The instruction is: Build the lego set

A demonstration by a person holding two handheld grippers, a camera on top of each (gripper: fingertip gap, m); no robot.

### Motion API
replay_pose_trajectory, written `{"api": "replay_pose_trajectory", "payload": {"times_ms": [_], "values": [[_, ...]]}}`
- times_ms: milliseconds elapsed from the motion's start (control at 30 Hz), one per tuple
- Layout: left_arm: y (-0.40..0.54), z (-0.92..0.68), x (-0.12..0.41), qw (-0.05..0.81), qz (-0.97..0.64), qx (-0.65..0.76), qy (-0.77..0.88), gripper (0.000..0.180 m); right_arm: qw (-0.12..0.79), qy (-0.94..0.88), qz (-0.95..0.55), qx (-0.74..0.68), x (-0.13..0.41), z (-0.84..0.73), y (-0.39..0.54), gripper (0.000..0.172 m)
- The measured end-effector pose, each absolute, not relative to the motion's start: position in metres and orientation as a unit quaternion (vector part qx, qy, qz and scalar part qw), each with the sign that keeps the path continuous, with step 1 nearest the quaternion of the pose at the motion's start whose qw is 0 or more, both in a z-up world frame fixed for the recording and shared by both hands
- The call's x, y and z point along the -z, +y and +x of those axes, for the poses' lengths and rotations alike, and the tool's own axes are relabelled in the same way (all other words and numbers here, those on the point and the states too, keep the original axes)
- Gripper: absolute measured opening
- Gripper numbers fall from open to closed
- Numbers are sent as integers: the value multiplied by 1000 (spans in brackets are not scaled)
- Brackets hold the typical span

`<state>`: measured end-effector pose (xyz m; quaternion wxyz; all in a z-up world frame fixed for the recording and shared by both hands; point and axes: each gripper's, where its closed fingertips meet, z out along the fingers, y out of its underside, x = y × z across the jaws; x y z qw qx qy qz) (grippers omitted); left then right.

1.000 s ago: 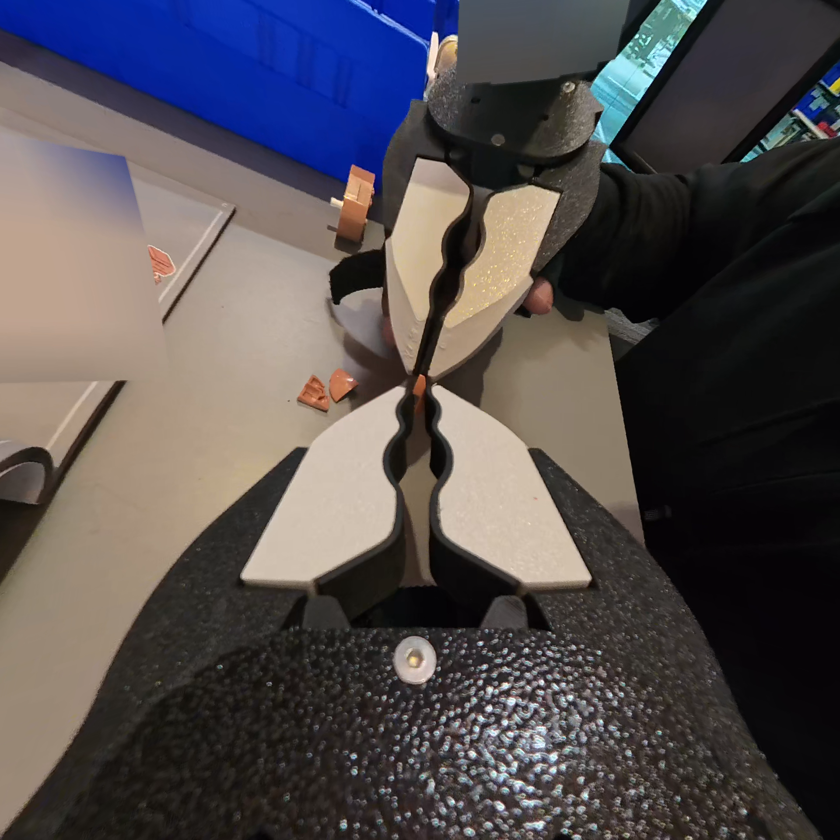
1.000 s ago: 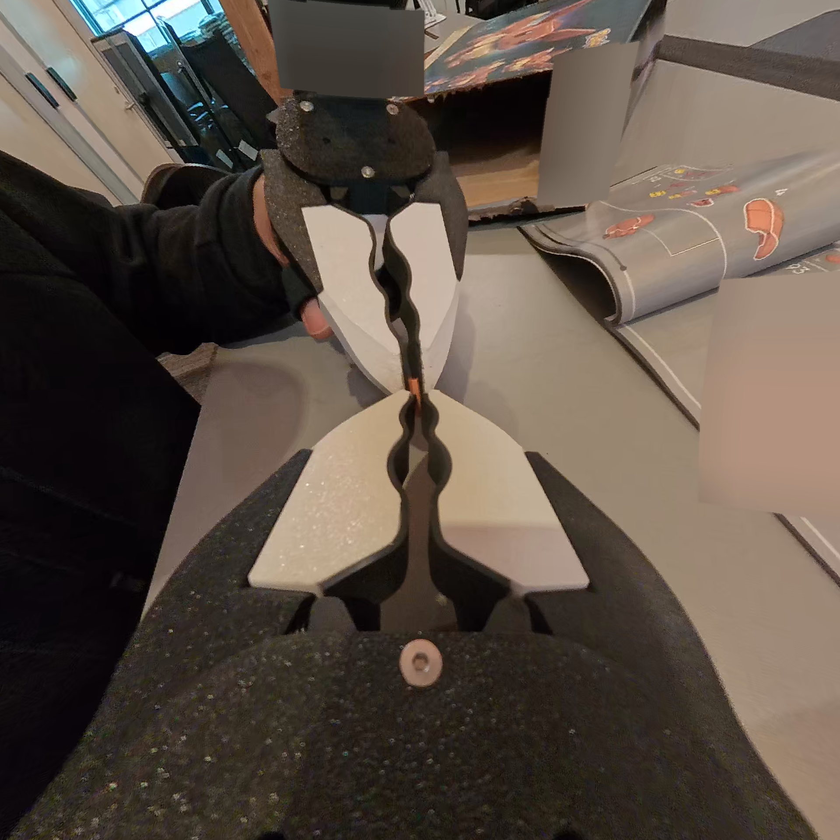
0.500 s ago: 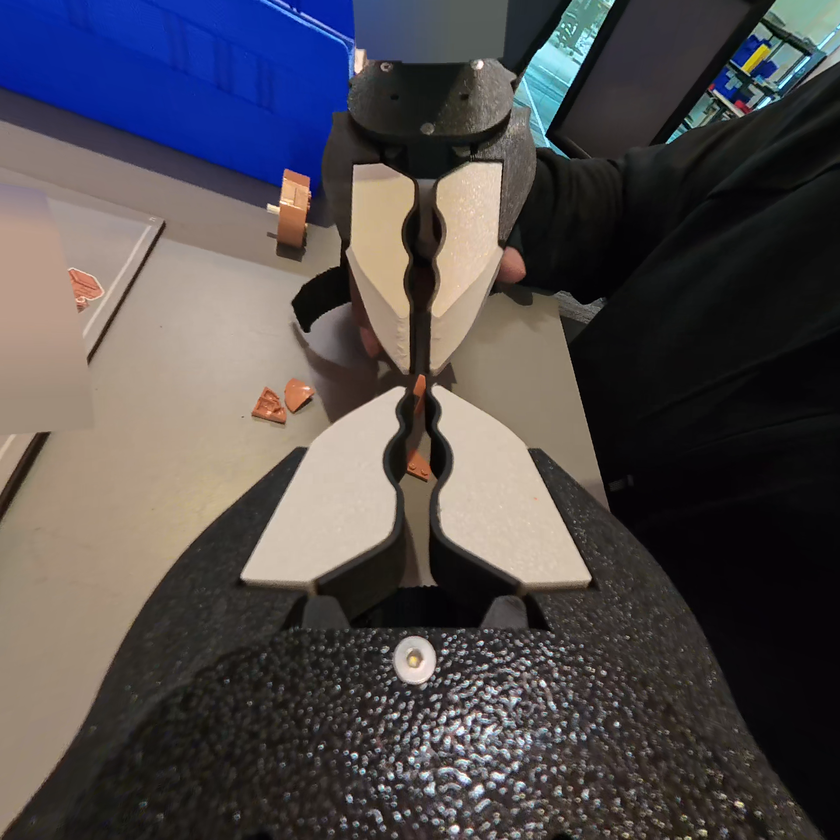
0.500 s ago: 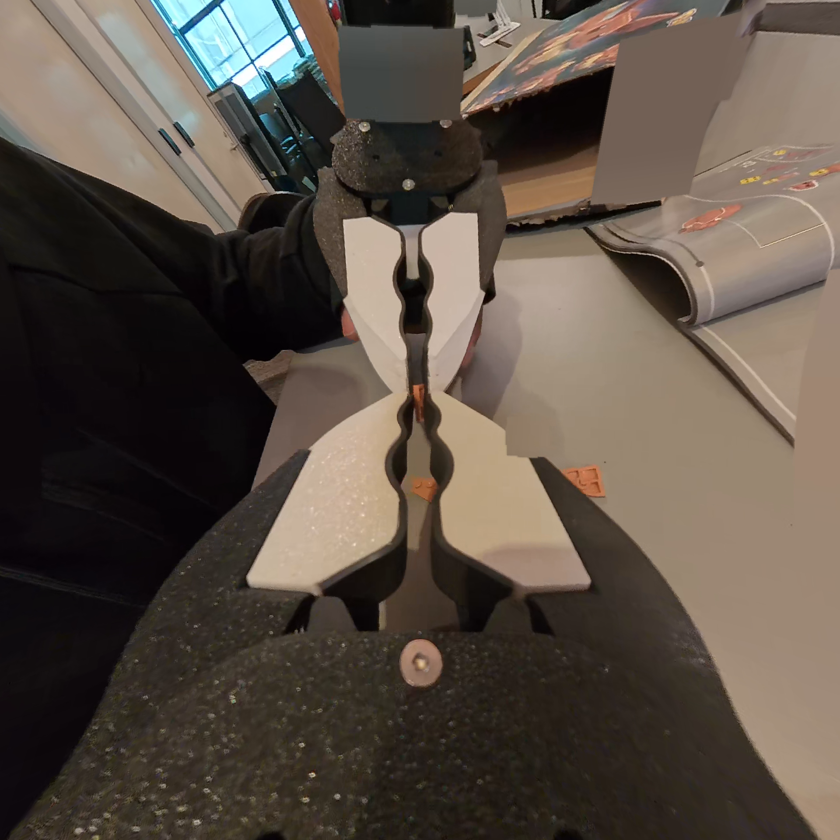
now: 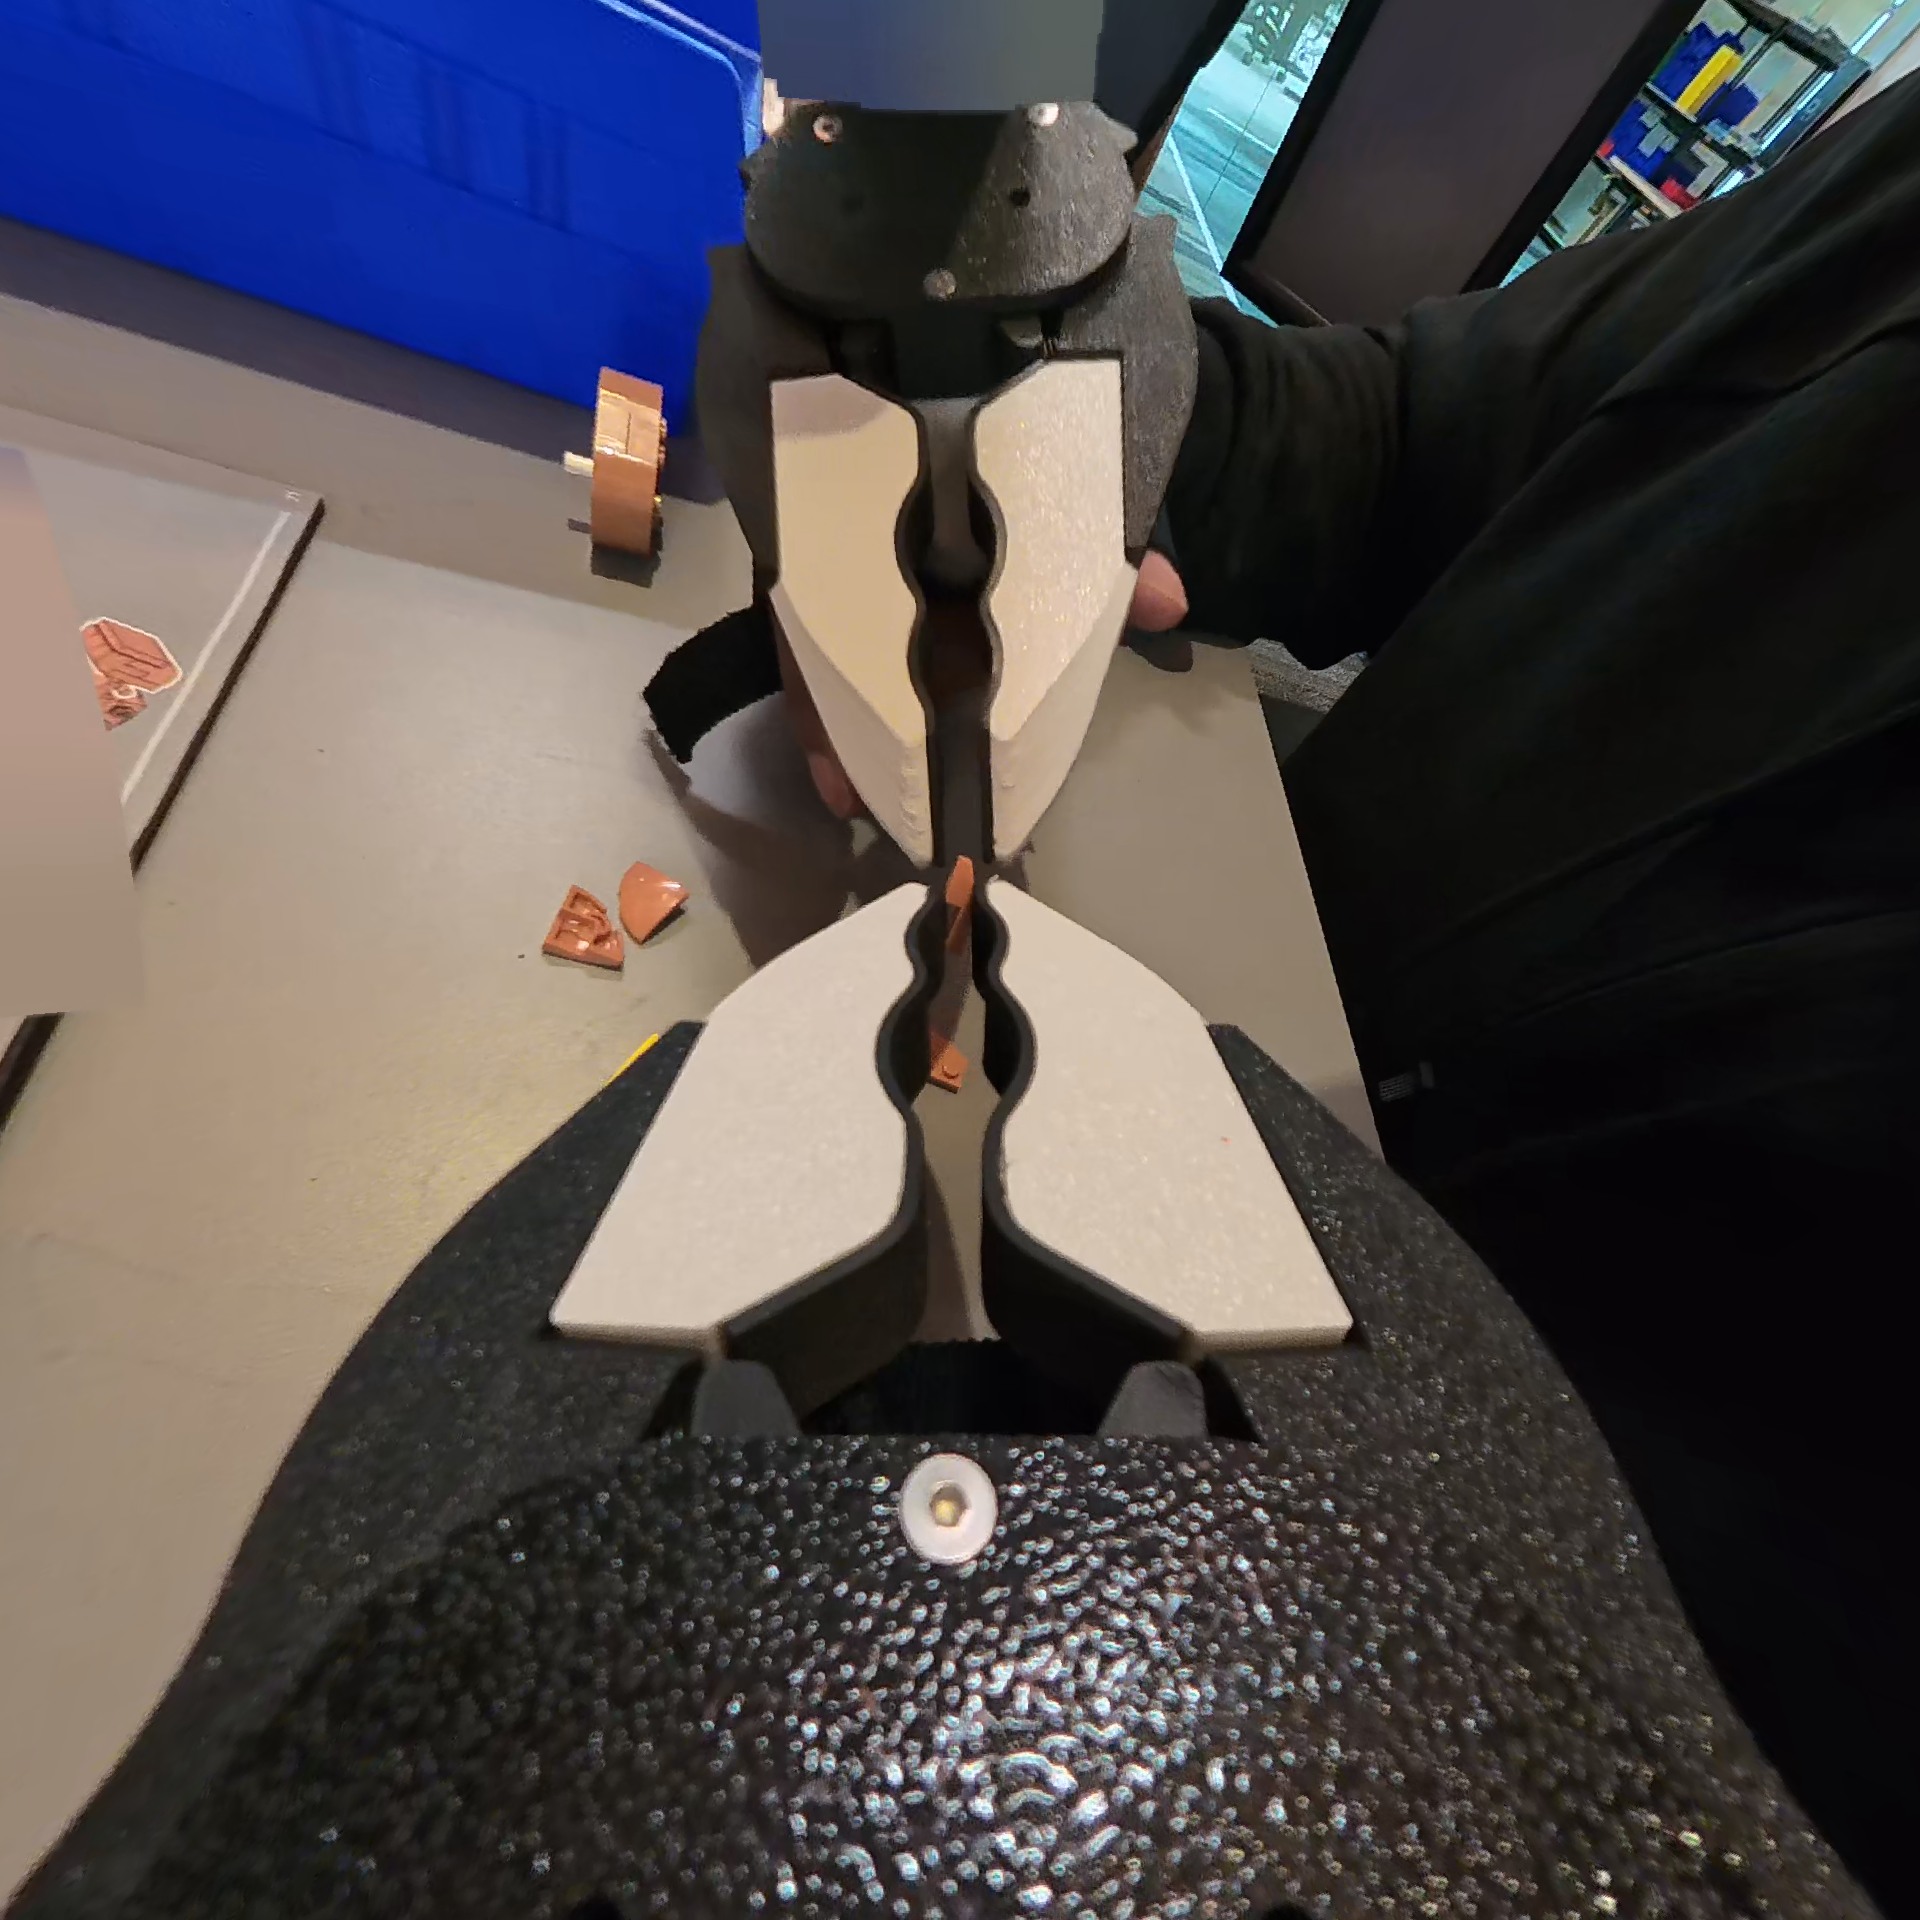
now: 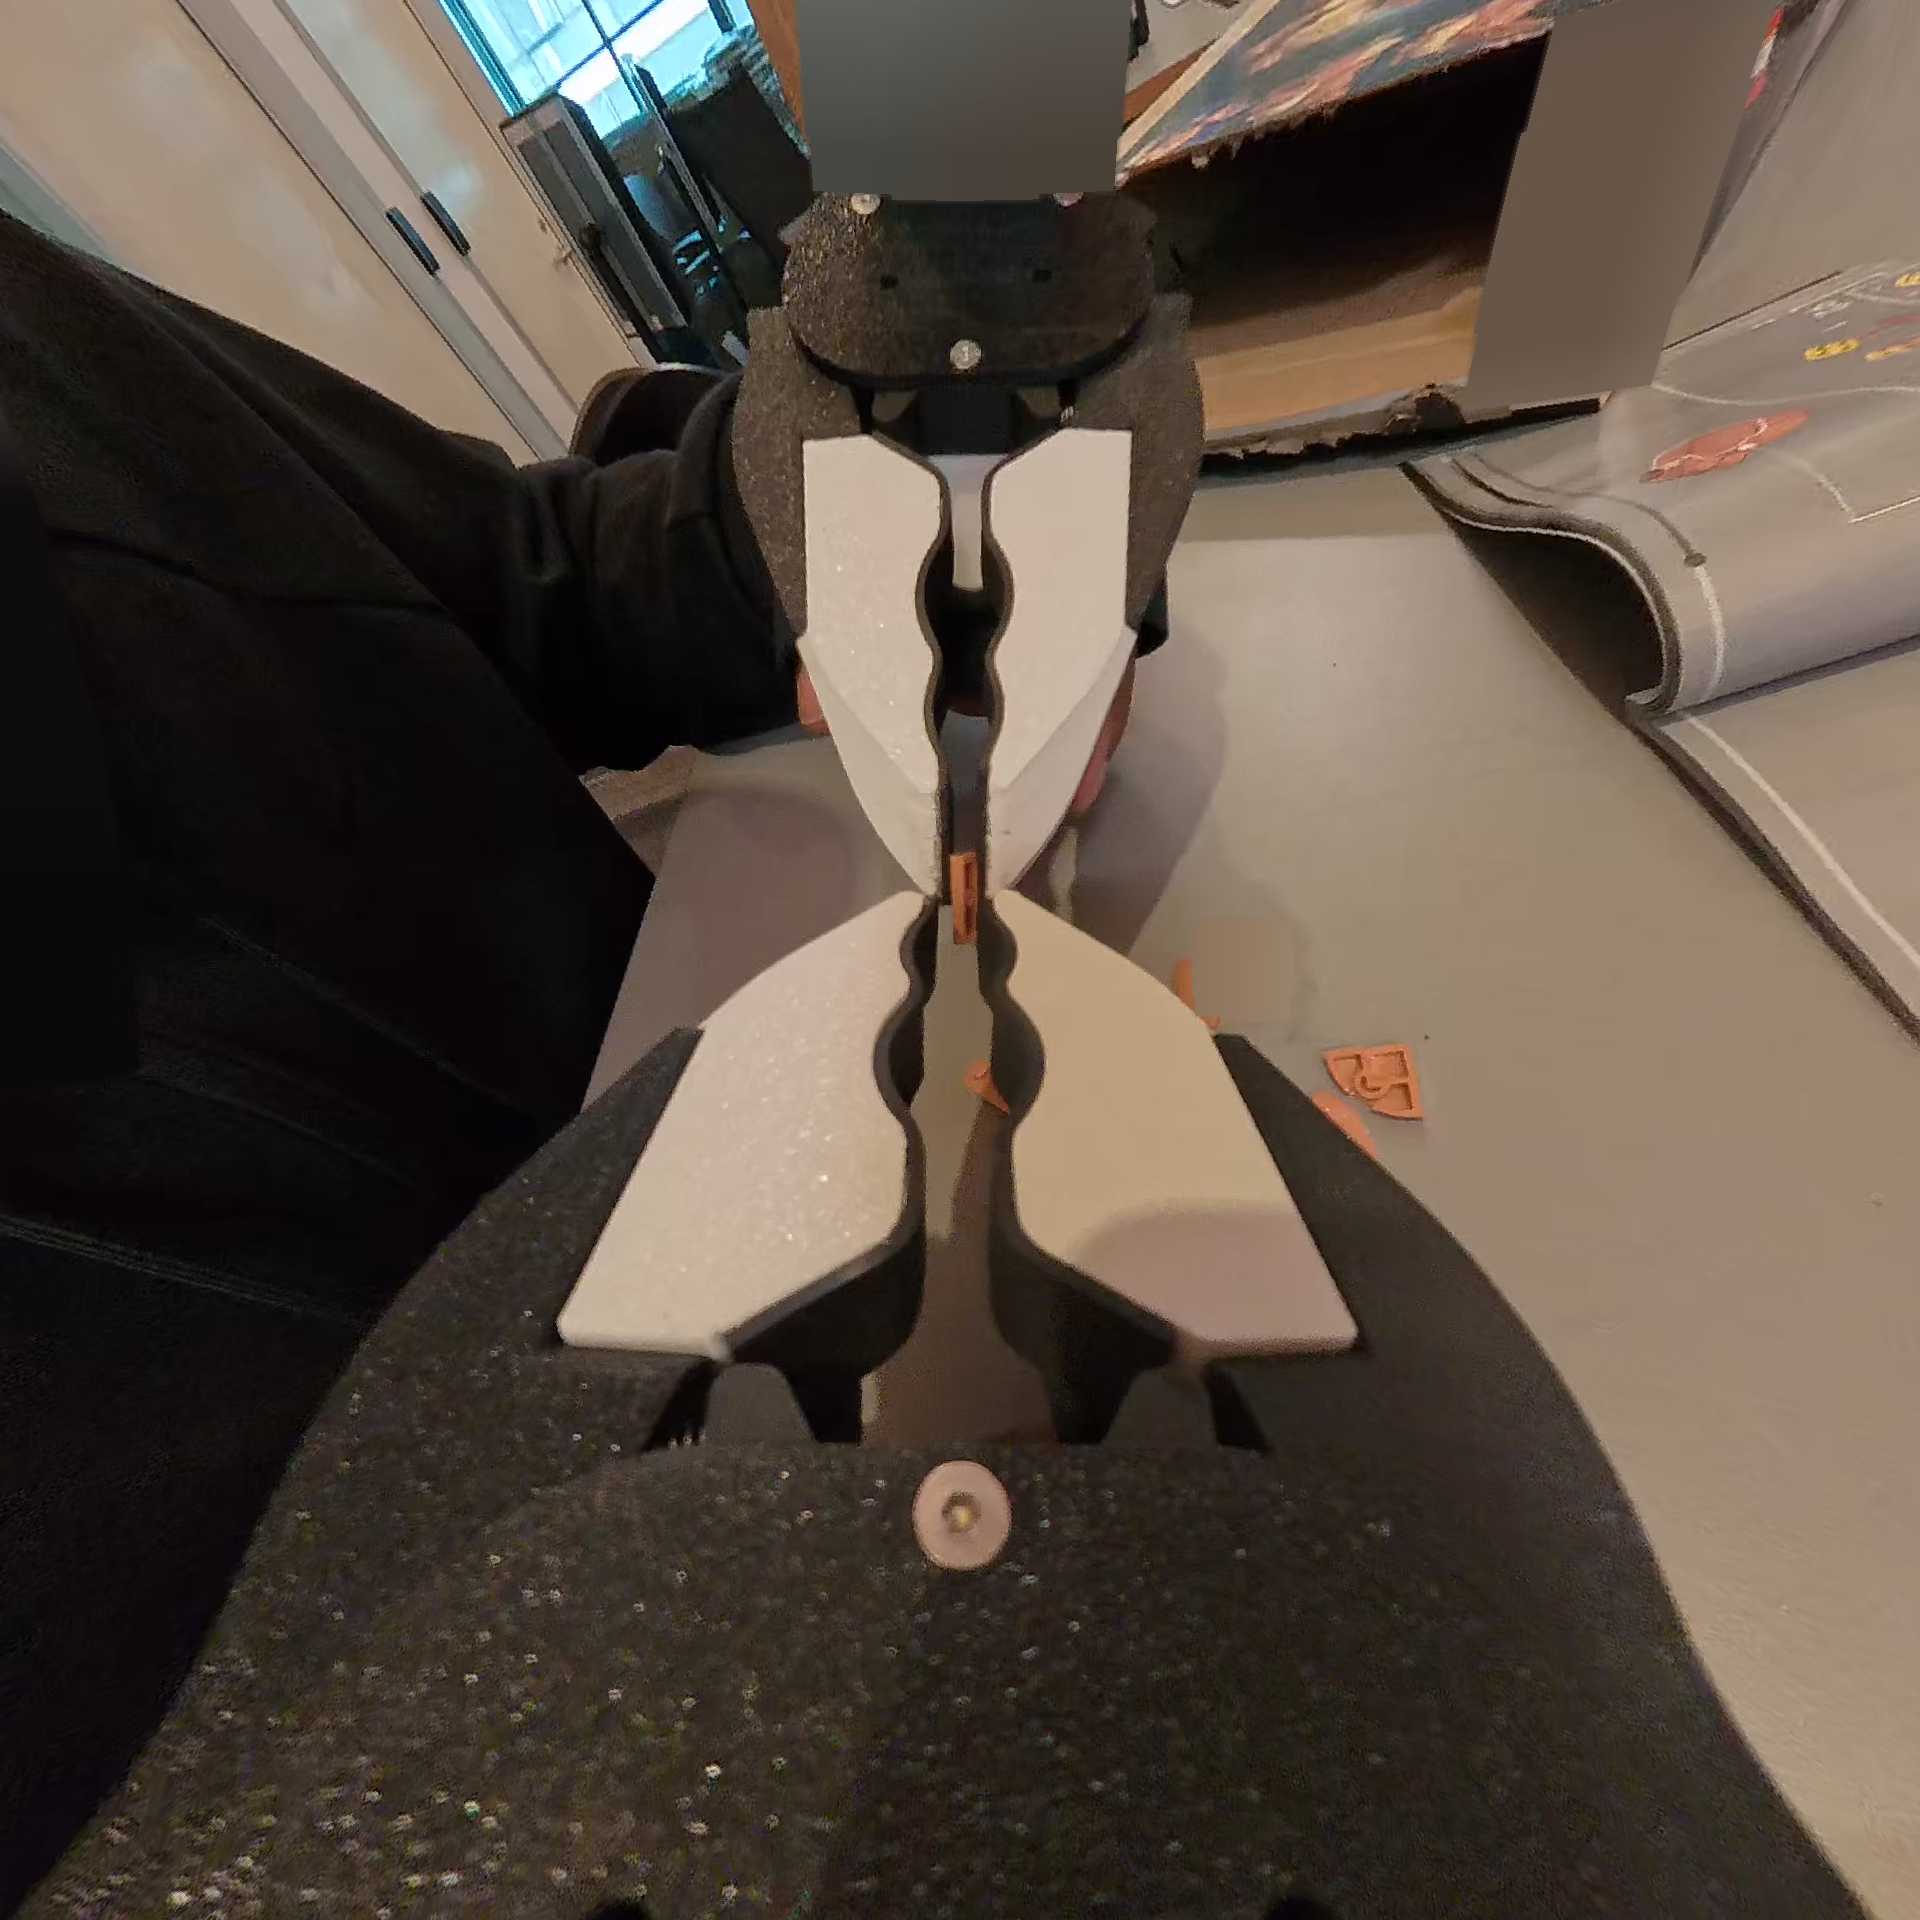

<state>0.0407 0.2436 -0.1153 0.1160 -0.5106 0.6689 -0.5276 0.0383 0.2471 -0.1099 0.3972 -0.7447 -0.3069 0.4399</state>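
The left gripper [image 5: 954, 902] and the right gripper [image 6: 961, 902] face each other tip to tip above the grey counter [image 5: 312, 1091], near its edge on the person's side. The left jaws are clenched on a thin brown plate piece [image 5: 958, 914], held on edge between the pads. The right jaws stand slightly apart around the far end of the same piece; whether its pads press on it cannot be told. A small brown plate [image 5: 948, 1068] lies on the counter below the left jaws. Two brown wedge pieces [image 5: 613, 920] lie side by side, towards the counter's middle. A brown wheel-shaped assembly [image 5: 627, 473] stands at the far edge, before a blue bin [image 5: 364, 177]. An open instruction booklet [image 6: 1714, 582] lies beyond.
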Motion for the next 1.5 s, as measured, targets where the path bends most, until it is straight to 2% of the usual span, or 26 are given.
{"api": "replay_pose_trajectory", "payload": {"times_ms": [267,367,500,667,867,1267,1500], "values": [[250,44,115,125,-522,531,655,5,413,-297,-752,-420,111,42,255,2],[264,44,118,144,-535,518,652,17,423,-274,-751,-426,105,52,260,2],[289,38,153,174,-550,414,704,26,424,-254,-754,-433,104,60,265,3],[291,37,177,174,-503,360,766,28,413,-256,-759,-434,110,59,264,3],[308,43,173,226,-400,328,825,31,407,-265,-754,-443,109,58,260,3],[291,42,180,159,-309,357,867,20,398,-247,-750,-466,109,63,261,3],[287,40,180,154,-305,356,870,22,396,-246,-750,-469,110,62,261,3]]}}
